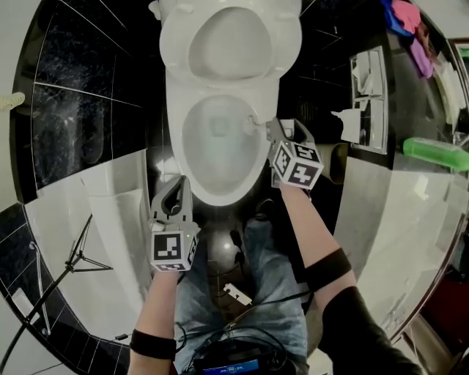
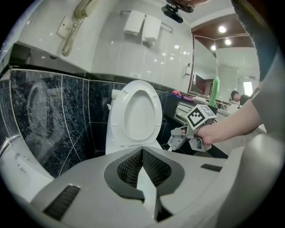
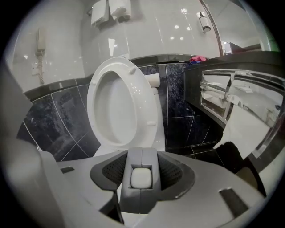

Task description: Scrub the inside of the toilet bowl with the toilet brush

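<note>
Toilet bowl (image 1: 176,143): white, with the seat (image 1: 174,44) and lid (image 1: 231,44) raised upright. Clear water (image 1: 220,146) lies in the bottom, and I can confirm nothing else inside it.

Right gripper (image 1: 270,130): at the bowl's right rim. Its jaws stand partway apart and are clamped on the toilet brush (image 3: 141,177). The brush's grey handle, with a white end cap, faces me end-on in the right gripper view. In the head view a short white stub shows just over the rim. I cannot make out the bristle end.

Left gripper (image 1: 176,184): just off the bowl's front edge, on the left. Its jaws are closed against each other and hold nothing.

Recess (image 1: 370,73), right of the toilet: holds tissue paper (image 1: 350,124), with one sheet hanging out.

Counter (image 1: 418,198), beyond the recess: bears a green bottle (image 1: 436,152) and, further back, pink and blue cloths (image 1: 407,18).
</note>
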Demonstrator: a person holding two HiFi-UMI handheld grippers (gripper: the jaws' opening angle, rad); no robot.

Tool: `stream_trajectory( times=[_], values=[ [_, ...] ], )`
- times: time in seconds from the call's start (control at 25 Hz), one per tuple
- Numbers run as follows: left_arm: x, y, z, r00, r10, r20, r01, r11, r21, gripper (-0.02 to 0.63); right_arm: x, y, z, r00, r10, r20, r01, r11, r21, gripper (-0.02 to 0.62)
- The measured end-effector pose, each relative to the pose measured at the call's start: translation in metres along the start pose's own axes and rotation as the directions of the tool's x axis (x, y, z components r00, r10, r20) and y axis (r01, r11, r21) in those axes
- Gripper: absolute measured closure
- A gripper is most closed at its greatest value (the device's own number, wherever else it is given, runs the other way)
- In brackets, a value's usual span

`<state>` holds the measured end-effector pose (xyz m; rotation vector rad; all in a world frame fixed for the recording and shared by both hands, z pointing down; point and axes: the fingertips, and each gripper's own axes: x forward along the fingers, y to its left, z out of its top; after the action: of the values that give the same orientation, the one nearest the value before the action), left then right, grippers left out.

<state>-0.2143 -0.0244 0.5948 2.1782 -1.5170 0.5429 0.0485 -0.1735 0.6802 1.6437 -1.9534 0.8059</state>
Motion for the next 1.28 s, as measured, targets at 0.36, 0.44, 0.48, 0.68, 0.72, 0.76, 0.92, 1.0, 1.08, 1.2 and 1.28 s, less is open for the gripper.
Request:
stream_trajectory(
  times=[0.36,0.44,0.48,0.68,0.72,0.76,0.92,1.0,1.08,1.2,1.28],
  values=[
    [-0.033,-0.012,0.009,1.000,0.006,-0.022,-0.007,0.999,-0.046,0.603,-0.070,0.022,-0.075,0.987,0.070,-0.146,-0.076,0.997,-0.030,0.390],
    [-0.040,-0.013,0.016,1.000,0.010,-0.023,-0.012,0.997,-0.074,0.603,-0.083,0.032,-0.089,0.981,0.095,-0.170,-0.103,0.994,-0.037,0.390],
    [-0.043,-0.012,0.017,1.000,0.012,-0.021,-0.013,0.997,-0.076,0.603,-0.088,0.038,-0.097,0.977,0.108,-0.183,-0.117,0.992,-0.039,0.390],
    [-0.059,-0.006,0.008,1.000,0.004,-0.016,-0.004,1.000,-0.025,0.603,-0.114,0.081,-0.126,0.953,0.184,-0.242,-0.197,0.980,-0.032,0.389],
    [-0.062,-0.006,0.009,1.000,0.004,-0.013,-0.005,0.999,-0.031,0.603,-0.119,0.090,-0.130,0.949,0.195,-0.246,-0.211,0.977,-0.037,0.390],
    [-0.066,-0.005,0.010,1.000,0.004,-0.010,-0.005,0.999,-0.035,0.603,-0.123,0.098,-0.132,0.947,0.204,-0.247,-0.221,0.974,-0.043,0.390],
    [-0.082,0.002,0.012,1.000,0.014,0.001,-0.014,0.999,-0.039,0.603,-0.130,0.129,-0.136,0.940,0.240,-0.243,-0.249,0.969,-0.008,0.390],
    [-0.090,0.007,0.012,1.000,0.015,0.002,-0.015,0.999,-0.033,0.603,-0.130,0.143,-0.135,0.939,0.248,-0.240,-0.255,0.967,0.000,0.390],
    [-0.097,0.011,0.012,1.000,0.010,0.004,-0.010,1.000,-0.014,0.603,-0.129,0.154,-0.131,0.940,0.252,-0.232,-0.260,0.966,-0.006,0.390],
    [-0.106,0.017,0.016,1.000,0.005,0.010,-0.005,1.000,0.003,0.604,-0.128,0.162,-0.123,0.946,0.242,-0.215,-0.251,0.968,-0.014,0.390],
    [-0.110,0.019,0.024,1.000,0.014,0.015,-0.014,1.000,-0.011,0.603,-0.127,0.160,-0.115,0.955,0.223,-0.198,-0.228,0.974,-0.006,0.390]
  ],
)
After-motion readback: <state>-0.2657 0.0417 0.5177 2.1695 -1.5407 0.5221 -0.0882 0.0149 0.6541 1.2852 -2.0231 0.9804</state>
